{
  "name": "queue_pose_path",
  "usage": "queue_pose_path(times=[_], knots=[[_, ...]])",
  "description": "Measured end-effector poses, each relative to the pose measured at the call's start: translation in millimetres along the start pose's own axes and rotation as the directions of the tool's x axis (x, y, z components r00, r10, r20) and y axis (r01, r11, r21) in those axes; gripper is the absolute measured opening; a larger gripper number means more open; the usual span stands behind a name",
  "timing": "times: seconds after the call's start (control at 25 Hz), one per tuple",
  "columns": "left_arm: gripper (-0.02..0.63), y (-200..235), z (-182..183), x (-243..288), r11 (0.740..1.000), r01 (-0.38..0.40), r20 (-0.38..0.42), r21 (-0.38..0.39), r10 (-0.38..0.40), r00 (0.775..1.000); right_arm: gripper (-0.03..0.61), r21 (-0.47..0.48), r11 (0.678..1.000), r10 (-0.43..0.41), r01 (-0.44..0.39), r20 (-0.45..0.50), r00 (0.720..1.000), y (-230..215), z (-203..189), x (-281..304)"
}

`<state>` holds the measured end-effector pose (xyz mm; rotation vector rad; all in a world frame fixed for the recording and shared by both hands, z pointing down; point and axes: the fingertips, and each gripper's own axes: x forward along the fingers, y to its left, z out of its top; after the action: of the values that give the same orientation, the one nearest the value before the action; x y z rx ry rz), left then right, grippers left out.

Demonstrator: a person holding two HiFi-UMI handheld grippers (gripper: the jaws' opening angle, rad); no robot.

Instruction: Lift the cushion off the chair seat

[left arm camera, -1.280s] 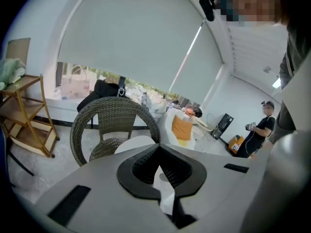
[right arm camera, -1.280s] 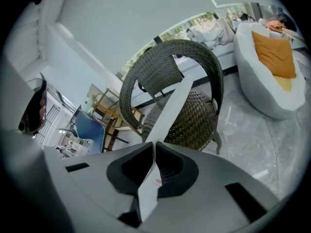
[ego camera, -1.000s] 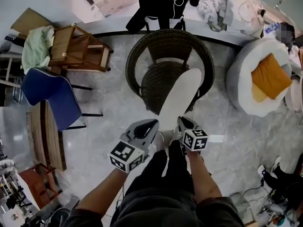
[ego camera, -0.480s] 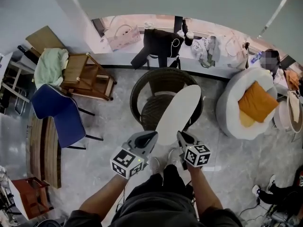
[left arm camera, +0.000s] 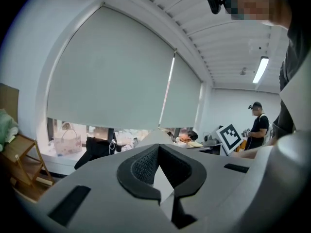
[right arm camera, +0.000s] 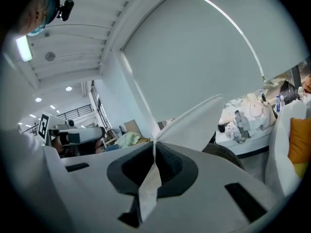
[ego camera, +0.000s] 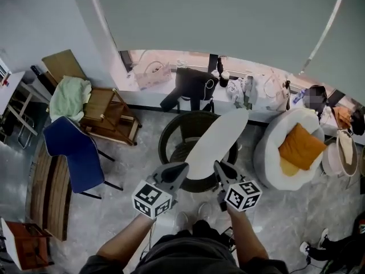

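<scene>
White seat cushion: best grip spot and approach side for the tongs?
Pinch the thin near rim of the cushion, coming in from the person's side. It is a flat oval pad, so probably only its edge fits between jaws. The left tongs and right tongs grip it there, spaced apart, above the wicker chair.

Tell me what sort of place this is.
Likely an office corner furnished as a lounge: wicker chair, round white armchair with orange pillow, long roller blinds.
</scene>
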<state>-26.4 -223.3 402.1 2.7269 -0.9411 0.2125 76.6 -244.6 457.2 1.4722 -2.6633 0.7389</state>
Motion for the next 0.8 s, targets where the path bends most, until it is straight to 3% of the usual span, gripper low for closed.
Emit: queue_pose_path(times=[0.8], knots=[[0.009, 5, 136, -12, 0.982, -0.045, 0.18, 0.181, 0.012, 0.984, 0.023, -0.233, 0.972, 0.09, -0.033, 0.235, 0.968, 66, 164, -46]])
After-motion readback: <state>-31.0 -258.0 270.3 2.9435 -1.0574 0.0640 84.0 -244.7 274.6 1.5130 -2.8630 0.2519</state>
